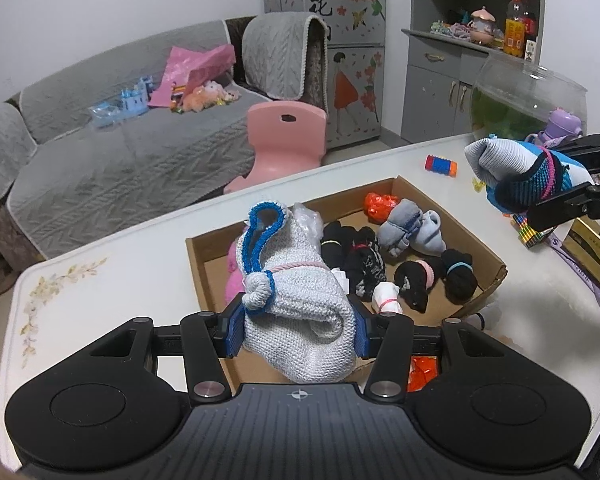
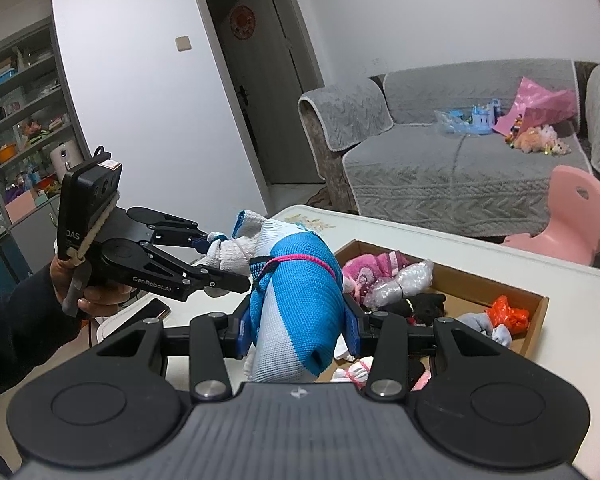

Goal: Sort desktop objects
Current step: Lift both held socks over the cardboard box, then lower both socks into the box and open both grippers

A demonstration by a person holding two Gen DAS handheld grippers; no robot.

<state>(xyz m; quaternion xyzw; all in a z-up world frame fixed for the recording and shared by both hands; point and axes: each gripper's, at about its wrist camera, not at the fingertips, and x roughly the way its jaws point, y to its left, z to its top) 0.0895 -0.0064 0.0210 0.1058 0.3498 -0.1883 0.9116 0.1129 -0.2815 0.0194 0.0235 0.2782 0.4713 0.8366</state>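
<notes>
- Left wrist view: the left gripper (image 1: pixel 300 326) is clenched on a grey knitted sock bundle (image 1: pixel 300 304) with blue trim, its blue pads pressed against both sides, held above the near-left corner of the cardboard box (image 1: pixel 482 254).
- The box sits in the middle of the white table (image 1: pixel 112 280) and holds several black sock rolls (image 1: pixel 458 278), a grey sock pair (image 1: pixel 410 230), an orange-red item (image 1: pixel 380 206) near its far edge, and a small white roll (image 1: pixel 386 298) near its front edge.
- Toward the table's right edge, the right gripper (image 1: pixel 548 184) grasps a blue-and-white sock bundle (image 1: pixel 512 170), raised above the table surface, beyond the box's right edge.
- A small red-blue-orange toy (image 1: pixel 441 165) lies by the table's far edge; a glass fishbowl (image 1: pixel 528 98) stands at the far-right corner.
- Right wrist view: the right gripper (image 2: pixel 298 330) is clenched on the blue-and-white sock bundle (image 2: pixel 300 300), tied with a pink cord, above the box's (image 2: pixel 538 318) left end.
- The left gripper (image 2: pixel 224 260), in the person's hand (image 2: pixel 96 292), grips the grey bundle (image 2: pixel 236 250) just behind it.
</notes>
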